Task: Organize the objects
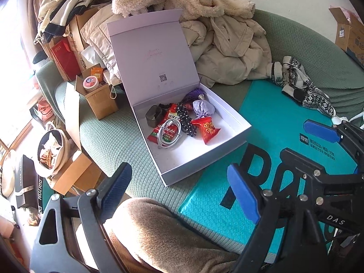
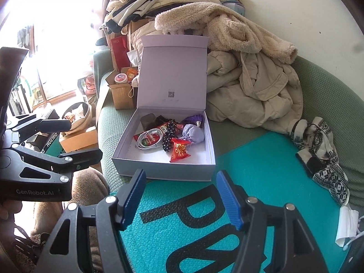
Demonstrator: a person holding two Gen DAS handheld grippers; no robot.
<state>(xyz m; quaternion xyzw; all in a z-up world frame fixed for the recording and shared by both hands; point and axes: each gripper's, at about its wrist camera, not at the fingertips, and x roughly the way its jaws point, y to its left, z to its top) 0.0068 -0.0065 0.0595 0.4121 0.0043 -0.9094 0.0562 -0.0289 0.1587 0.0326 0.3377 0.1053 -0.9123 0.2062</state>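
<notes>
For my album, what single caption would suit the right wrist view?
Open fingers hover over a teal mat, facing a white box holding snacks and a coiled cable.

Lid print (image 1: 155, 53) too faint; cardboard box (image 1: 349, 34) cut off at edge

Left tool (image 1: 182, 195): jaws wide apart, nothing between the blue pads, pointing forward and down. Right tool (image 2: 180, 195): jaws parted, somewhat narrower, nothing between them, same downward tilt. The two sit side by side, apart, each visible in the other's view. A brown-clad knee (image 1: 145, 232) lies under the left tool.
</notes>
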